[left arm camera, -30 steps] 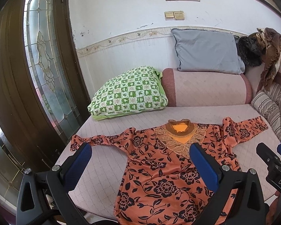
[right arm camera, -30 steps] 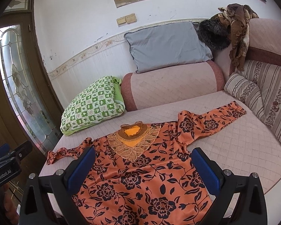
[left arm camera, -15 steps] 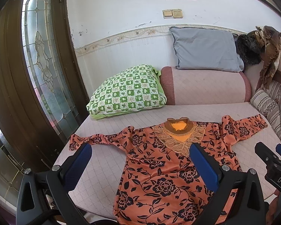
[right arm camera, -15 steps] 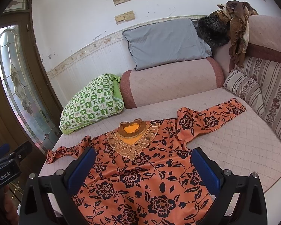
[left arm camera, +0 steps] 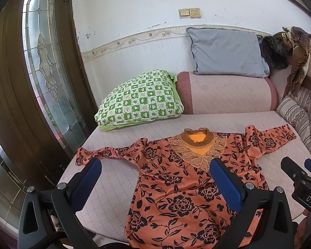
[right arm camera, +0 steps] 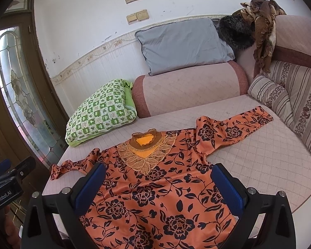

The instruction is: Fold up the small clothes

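Note:
An orange blouse (left arm camera: 182,188) (right arm camera: 155,195) with black flowers and a lace collar lies flat, front up, on the pink quilted sofa seat (left arm camera: 114,178) (right arm camera: 269,157). Both sleeves are spread out sideways; the left sleeve (left arm camera: 105,153) reaches the seat's edge, the right sleeve (right arm camera: 236,128) points toward the striped cushion. My left gripper (left arm camera: 155,174) hovers open above the blouse's left half, nothing between its blue pads. My right gripper (right arm camera: 158,176) hovers open over the blouse's middle. The hem is hidden below both views.
A green checkered pillow (left arm camera: 139,101) (right arm camera: 99,114) lies at the seat's back left. A pink bolster (left arm camera: 226,91) carries a grey pillow (left arm camera: 226,54). Striped cushions (right arm camera: 290,95) line the right side. A glass-panelled door (left arm camera: 45,66) stands left of the seat's edge.
Both grippers have drifted slightly; the blouse sits a little lower in each view. The blouse itself has not moved, and both grippers stay open.

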`<action>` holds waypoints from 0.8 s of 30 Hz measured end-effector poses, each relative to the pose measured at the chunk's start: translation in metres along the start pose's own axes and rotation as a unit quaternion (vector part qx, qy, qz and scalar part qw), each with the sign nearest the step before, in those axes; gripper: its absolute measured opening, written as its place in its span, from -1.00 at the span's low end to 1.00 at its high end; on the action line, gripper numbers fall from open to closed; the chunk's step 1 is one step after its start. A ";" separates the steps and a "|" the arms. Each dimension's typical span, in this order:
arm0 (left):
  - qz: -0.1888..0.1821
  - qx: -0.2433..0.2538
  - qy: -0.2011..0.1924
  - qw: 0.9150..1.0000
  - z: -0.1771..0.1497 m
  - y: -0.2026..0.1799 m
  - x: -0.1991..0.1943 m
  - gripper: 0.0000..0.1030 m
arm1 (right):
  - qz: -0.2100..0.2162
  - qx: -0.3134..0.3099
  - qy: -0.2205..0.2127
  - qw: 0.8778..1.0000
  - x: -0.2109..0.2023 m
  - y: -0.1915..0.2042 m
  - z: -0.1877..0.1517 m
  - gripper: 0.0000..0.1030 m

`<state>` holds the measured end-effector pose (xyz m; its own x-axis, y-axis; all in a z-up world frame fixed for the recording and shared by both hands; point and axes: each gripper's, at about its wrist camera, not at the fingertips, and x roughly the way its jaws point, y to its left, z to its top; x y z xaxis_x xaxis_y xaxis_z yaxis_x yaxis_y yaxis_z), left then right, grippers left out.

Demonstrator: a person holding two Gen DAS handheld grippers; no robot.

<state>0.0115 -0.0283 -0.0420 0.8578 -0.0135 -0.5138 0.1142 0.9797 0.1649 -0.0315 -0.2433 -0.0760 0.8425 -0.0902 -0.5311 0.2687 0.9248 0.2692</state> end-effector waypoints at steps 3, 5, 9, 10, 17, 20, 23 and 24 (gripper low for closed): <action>-0.001 0.001 0.003 1.000 0.001 0.000 0.003 1.00 | -0.001 0.000 0.003 1.000 0.002 -0.001 -0.001 1.00; -0.001 0.002 0.006 1.000 0.001 -0.001 0.006 1.00 | -0.002 0.001 0.006 1.000 0.004 -0.002 -0.001 1.00; -0.002 0.005 0.013 1.000 0.001 -0.004 0.013 1.00 | -0.003 0.003 0.013 1.000 0.011 -0.004 -0.002 1.00; -0.002 0.006 0.015 1.000 0.001 -0.005 0.015 1.00 | -0.004 0.004 0.015 1.000 0.013 -0.005 -0.003 1.00; -0.001 0.012 0.032 0.999 -0.001 -0.014 0.042 1.00 | -0.013 0.008 0.030 0.999 0.033 -0.013 -0.003 1.00; -0.002 0.017 0.043 0.999 -0.002 -0.021 0.060 1.00 | -0.022 0.012 0.037 0.999 0.048 -0.019 -0.003 1.00; -0.005 0.022 0.053 0.998 -0.004 -0.026 0.081 1.00 | -0.031 0.022 0.047 0.998 0.068 -0.029 -0.002 1.00; -0.016 0.021 0.062 0.998 -0.005 -0.030 0.095 1.00 | -0.033 0.025 0.050 0.998 0.076 -0.033 -0.002 1.00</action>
<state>0.0876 -0.0583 -0.0997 0.7853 -0.0168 -0.6189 0.1631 0.9700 0.1805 0.0232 -0.2806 -0.1268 0.7720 -0.1103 -0.6260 0.3474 0.8980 0.2701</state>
